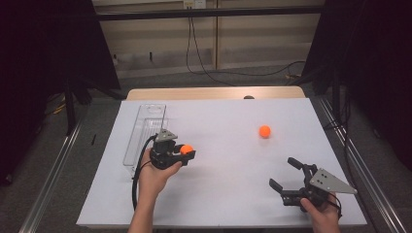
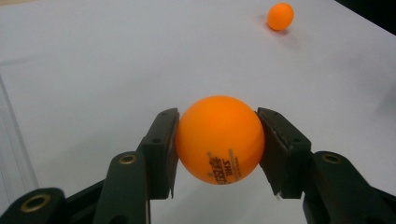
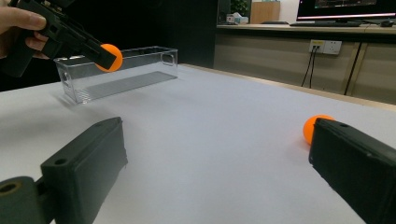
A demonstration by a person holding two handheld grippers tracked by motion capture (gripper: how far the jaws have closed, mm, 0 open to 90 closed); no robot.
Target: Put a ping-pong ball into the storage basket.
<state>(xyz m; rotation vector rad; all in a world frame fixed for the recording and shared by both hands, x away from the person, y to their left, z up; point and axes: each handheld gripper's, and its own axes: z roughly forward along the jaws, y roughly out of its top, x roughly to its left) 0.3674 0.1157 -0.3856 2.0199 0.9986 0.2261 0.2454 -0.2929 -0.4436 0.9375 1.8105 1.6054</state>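
Held ball (image 2: 218,139): orange table-tennis ball, lifted clear of the white table (image 1: 228,184), just beside the clear bin (image 1: 144,131).
Left gripper (image 1: 187,151): jaws closed on the held ball, pads pressing its two opposite sides at mid-height.
Right gripper (image 1: 283,174): jaws spread wide, nothing between them, resting low at the table's near right.
Second ball (image 1: 264,131): lies free on the table, well apart from both grippers.
Handling, judged: very light, thin-walled, stiff yet dentable; smooth and round, so it likely rolls or squirts out.
Grip point, judged: across the widest girth, with gentle pressure.
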